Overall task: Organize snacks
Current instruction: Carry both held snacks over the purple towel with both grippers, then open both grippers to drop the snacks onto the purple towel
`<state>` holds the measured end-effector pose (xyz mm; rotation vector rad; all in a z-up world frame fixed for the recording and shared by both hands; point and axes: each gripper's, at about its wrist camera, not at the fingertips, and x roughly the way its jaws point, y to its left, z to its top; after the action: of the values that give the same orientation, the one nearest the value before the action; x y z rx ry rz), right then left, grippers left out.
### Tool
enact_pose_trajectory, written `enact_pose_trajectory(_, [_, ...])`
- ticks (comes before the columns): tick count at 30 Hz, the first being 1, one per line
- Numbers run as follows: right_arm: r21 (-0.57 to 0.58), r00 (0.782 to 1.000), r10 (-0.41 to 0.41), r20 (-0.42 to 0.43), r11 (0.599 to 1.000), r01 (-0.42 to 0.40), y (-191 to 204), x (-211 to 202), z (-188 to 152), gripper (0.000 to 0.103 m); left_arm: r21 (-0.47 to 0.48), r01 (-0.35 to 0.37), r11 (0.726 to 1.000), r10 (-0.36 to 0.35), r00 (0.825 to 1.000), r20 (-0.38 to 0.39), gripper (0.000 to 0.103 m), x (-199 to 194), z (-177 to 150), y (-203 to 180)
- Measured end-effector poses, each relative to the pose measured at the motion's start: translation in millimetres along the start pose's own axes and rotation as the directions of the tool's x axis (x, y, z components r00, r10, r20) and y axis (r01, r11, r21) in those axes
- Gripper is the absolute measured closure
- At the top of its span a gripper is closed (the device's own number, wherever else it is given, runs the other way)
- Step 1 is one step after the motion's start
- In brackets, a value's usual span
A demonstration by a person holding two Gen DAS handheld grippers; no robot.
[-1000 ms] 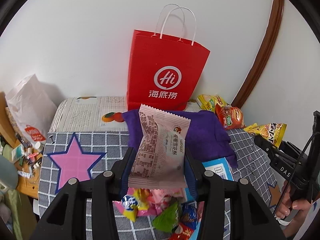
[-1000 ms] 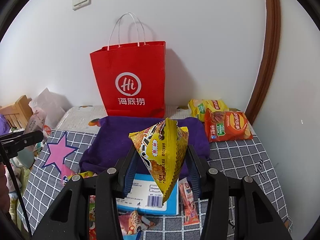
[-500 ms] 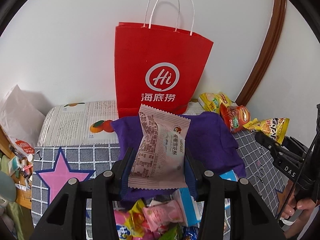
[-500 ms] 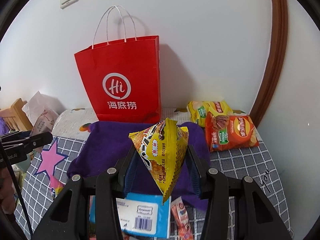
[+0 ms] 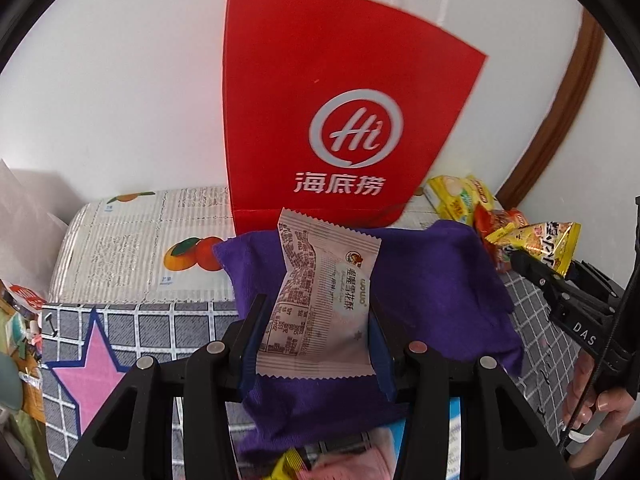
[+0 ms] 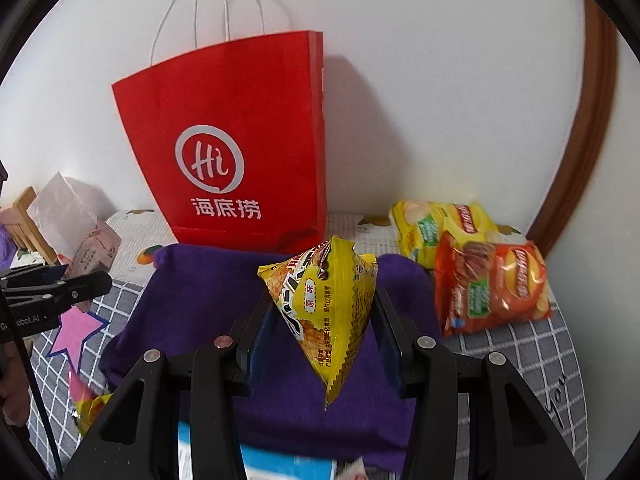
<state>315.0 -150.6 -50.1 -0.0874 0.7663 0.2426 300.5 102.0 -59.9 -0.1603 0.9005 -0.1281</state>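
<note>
My left gripper (image 5: pixel 316 320) is shut on a pale pink snack packet (image 5: pixel 324 300) and holds it upright above the purple cloth (image 5: pixel 432 280). My right gripper (image 6: pixel 320 320) is shut on a yellow triangular snack bag (image 6: pixel 324 304) and holds it above the same purple cloth (image 6: pixel 200 300). The right gripper with its yellow bag (image 5: pixel 540 244) shows at the right of the left wrist view. The left gripper (image 6: pixel 80 284) shows at the left edge of the right wrist view. A red paper bag (image 5: pixel 332 120) (image 6: pixel 240 152) with white handles stands upright against the wall, just behind the cloth.
A yellow chip bag (image 6: pixel 436 224) and an orange chip bag (image 6: pixel 492 284) lie right of the cloth. A blue box (image 6: pixel 280 464) and loose sweets (image 5: pixel 304 464) lie near me on the checked cloth with a pink star (image 5: pixel 96 364). A white bag (image 6: pixel 68 216) stands at left.
Both grippers have moved forward and closer to the red bag with their snacks held. The bag looks larger, and the sweets and blue box have slid toward the bottom edge.
</note>
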Motion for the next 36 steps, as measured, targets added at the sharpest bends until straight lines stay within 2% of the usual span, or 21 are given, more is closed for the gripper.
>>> enact_pose_trajectory(6, [-0.005,1.0,0.021,0.008,1.0,-0.021,3.4,29.7,23.8,0.056,-0.026,0.001,1.0,-0.001,1.0,-0.019,0.059,29.3,11.1,11.2])
enact_pose_trajectory(9, [-0.023,1.0,0.024,-0.01,0.999,-0.024,4.8,45.0,22.6,0.056,-0.026,0.0,1.0,-0.001,0.999,-0.037,0.059,45.2,13.1,13.0])
enact_pose_trajectory(13, [-0.011,0.998,0.014,-0.067,1.0,-0.015,-4.3,72.3,13.7,0.056,-0.032,0.005,0.999,-0.007,0.998,-0.068,0.059,66.7,12.4,17.9])
enact_pose_trajectory(16, [0.005,0.989,0.024,-0.144,1.0,-0.024,-12.9,91.7,13.8,0.056,-0.053,0.007,0.999,-0.011,0.996,-0.089,0.059,82.4,10.7,24.6])
enact_pose_trajectory(18, [0.008,0.987,0.033,-0.158,0.999,-0.032,-17.3,96.8,12.2,0.056,-0.054,-0.009,0.998,0.002,0.993,-0.121,0.059,93.0,9.8,25.8])
enact_pose_trajectory(25, [-0.009,0.97,0.045,-0.24,0.999,-0.049,-17.0,120.7,-0.5,0.056,-0.043,-0.009,0.999,0.003,0.991,-0.136,0.059,101.8,2.4,22.8])
enact_pose_trajectory(32, [-0.02,0.965,0.038,-0.26,0.999,-0.045,-16.0,125.2,-4.0,0.055,-0.049,-0.002,0.999,-0.005,0.99,-0.144,0.059,109.3,2.4,21.1])
enact_pose_trajectory(35, [-0.029,0.96,0.043,-0.277,0.998,-0.053,-14.1,127.0,-6.0,0.049,-0.045,-0.003,0.999,-0.004,0.989,-0.148,0.059,111.4,2.4,19.9])
enact_pose_trajectory(36, [-0.033,0.957,0.042,-0.285,0.998,-0.054,-13.6,127.5,-6.3,0.042,-0.047,-0.001,0.999,-0.006,0.989,-0.149,0.059,111.4,2.8,20.3])
